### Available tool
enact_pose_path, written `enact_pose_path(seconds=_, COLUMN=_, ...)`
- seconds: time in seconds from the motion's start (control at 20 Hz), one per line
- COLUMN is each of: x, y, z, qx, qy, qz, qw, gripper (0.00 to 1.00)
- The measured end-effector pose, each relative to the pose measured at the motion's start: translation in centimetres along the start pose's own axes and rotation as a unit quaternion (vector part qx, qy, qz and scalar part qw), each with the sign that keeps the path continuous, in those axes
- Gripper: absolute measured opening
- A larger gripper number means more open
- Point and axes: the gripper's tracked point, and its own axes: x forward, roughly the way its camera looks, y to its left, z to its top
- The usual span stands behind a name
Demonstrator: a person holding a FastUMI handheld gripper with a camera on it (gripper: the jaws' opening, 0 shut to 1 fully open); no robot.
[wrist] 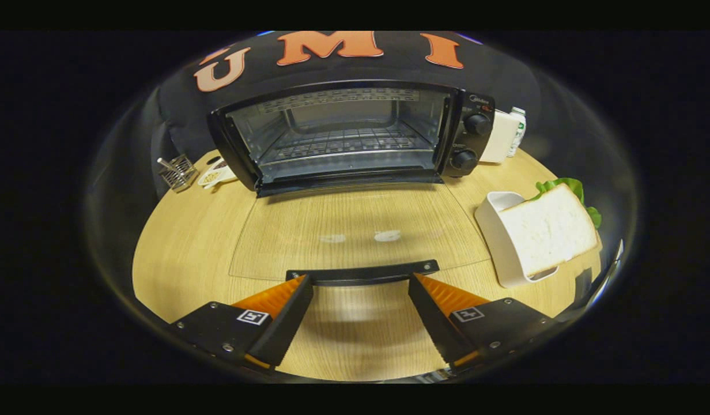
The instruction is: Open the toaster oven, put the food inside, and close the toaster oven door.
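A black toaster oven (355, 132) stands at the back of the wooden table, its glass door (355, 230) folded fully down and lying flat toward me. The wire rack (346, 143) inside carries nothing. The door's black handle (362, 272) lies just ahead of my gripper (361, 283), level with the fingertips (300, 285), which stand wide apart at either end of it. Nothing is pressed between the fingers. To the right, a sandwich (548, 230) of white bread with green lettuce leans in a white dish (496, 210).
Left of the oven sit a small wire basket (178, 171) and a little white dish (216, 174). Beside the oven's right wall stand a white box (501, 136) and a small bottle (518, 130). The round table (182, 242) ends close behind the fingers.
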Motion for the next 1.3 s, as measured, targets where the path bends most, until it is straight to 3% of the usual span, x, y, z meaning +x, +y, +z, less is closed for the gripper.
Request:
enact_pose_path(seconds=0.1, x=-0.4, y=0.3, z=-0.3, qx=0.027, qy=0.009, qz=0.016, qw=0.999, gripper=0.99)
enact_pose_path(seconds=0.4, x=-3.7, y=-2.2, z=3.8, qx=0.022, qy=-0.029, qz=0.026, qw=0.999, gripper=1.0)
enact_pose_path(seconds=0.7, x=-6.9, y=-6.0, z=8.0, qx=0.063, qy=-0.032, qz=0.091, qw=0.993, gripper=0.99)
enact_pose_path(seconds=1.05, x=-7.9, y=-17.3, z=11.8, qx=0.074, qy=-0.036, qz=0.058, qw=0.995, gripper=0.99)
enact_pose_path(seconds=1.3, x=-7.8, y=-23.0, z=11.8, qx=0.049, qy=0.01, qz=0.067, qw=0.997, gripper=0.99)
